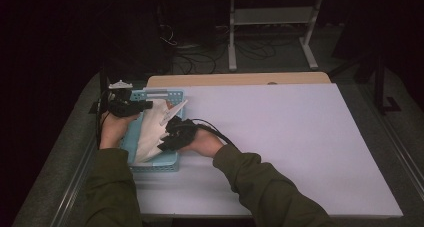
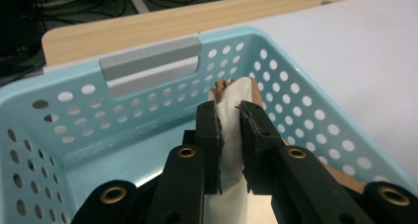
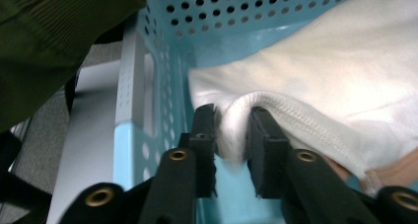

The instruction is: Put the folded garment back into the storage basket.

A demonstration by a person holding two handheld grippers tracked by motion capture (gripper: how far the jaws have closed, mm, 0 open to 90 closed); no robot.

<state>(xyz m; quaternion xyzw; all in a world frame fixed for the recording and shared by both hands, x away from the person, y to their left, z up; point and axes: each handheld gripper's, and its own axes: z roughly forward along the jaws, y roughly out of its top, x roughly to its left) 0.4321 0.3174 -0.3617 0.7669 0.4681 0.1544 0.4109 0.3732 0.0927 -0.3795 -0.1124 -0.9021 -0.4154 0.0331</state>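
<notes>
A light blue perforated basket (image 1: 175,94) stands at the left of the white table. In it lies a white cloth (image 1: 150,129) with a stitched hem. My left gripper (image 1: 129,106) is over the basket's far left part, shut on a bunched corner of the cloth (image 2: 230,116). My right gripper (image 1: 170,137) is at the basket's near right side, shut on a fold of the cloth (image 3: 234,123) close to the hem. The cloth (image 3: 315,71) spreads between the two grippers inside the basket (image 3: 150,150). A peach-coloured layer peeks out under the white one.
The basket's grey handle (image 2: 150,61) faces the table's far wooden edge (image 1: 240,79). A white table top (image 1: 280,132) stretches to the right. Beyond the table stand a metal frame (image 1: 272,17) and floor cables (image 1: 195,62).
</notes>
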